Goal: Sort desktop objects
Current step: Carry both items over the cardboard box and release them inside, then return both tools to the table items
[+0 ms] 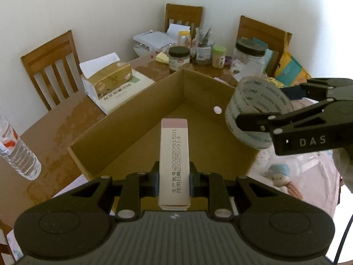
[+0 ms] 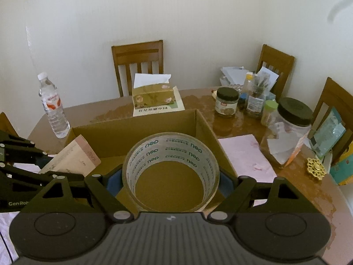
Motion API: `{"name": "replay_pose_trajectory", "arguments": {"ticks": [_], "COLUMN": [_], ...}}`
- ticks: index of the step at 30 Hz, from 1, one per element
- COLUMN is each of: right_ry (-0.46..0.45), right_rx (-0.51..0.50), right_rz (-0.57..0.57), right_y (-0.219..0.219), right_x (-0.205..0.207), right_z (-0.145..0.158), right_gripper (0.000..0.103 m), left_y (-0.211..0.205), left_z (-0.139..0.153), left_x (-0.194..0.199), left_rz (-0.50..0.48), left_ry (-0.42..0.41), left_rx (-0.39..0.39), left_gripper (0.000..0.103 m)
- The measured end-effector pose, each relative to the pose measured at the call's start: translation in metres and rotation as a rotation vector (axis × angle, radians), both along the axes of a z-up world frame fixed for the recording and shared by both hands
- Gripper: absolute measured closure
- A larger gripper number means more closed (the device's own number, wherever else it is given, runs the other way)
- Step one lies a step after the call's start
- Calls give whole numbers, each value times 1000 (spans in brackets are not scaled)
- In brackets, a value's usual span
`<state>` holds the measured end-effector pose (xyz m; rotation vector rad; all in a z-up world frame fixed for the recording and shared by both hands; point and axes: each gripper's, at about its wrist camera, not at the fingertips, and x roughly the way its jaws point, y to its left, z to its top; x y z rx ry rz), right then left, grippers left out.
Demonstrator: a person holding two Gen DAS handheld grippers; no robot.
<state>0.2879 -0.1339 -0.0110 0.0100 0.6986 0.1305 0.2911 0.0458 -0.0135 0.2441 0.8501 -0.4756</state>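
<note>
Cardboard box (image 2: pixel 198 123) sits nearly empty while the left gripper (image 1: pixel 174 182) clamps a carton (image 1: pixel 174 154) and the right gripper (image 2: pixel 171 182) pinches a tape roll (image 2: pixel 171 172) above it, jars (image 2: pixel 227 105) unsorted far right.

The left matte black plastic two-finger gripper (image 1: pixel 173 182) has a ribbed grey body, two round discs and silver screws behind its fingers. The right matte black plastic two-finger gripper (image 2: pixel 171 182) carries blue finger pads (image 2: pixel 114 182), white "DAS" lettering and a black cable.
</note>
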Motion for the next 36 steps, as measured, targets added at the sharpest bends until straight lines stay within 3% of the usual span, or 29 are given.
{"name": "replay_pose_trajectory", "arguments": {"ticks": [12, 16, 18, 21, 23, 33, 36], "right_ry": [73, 67, 53, 37, 26, 34, 38], "right_rx": [-33, -15, -25, -36, -20, -12, -9], "right_rz": [-3, -16, -17, -31, -41, -68, -63], "right_y": [18, 16, 17, 17, 14, 4, 2], "right_x": [27, 22, 20, 18, 12, -24, -37], "right_z": [-25, -24, -22, -16, -11, -9, -8], "right_gripper": [15, 8, 4, 4, 4, 3, 3], "left_y": [14, 14, 14, 13, 13, 11, 9], "left_z": [-22, -27, -28, -29, -28, -8, -2], "left_x": [32, 38, 40, 42, 40, 11, -4], "left_rz": [8, 10, 16, 9, 18, 3, -7], "left_ry": [27, 22, 19, 28, 19, -19, -34], "left_rx": [4, 14, 20, 16, 18, 15, 9], "left_gripper": [81, 80, 75, 56, 32, 24, 15]}}
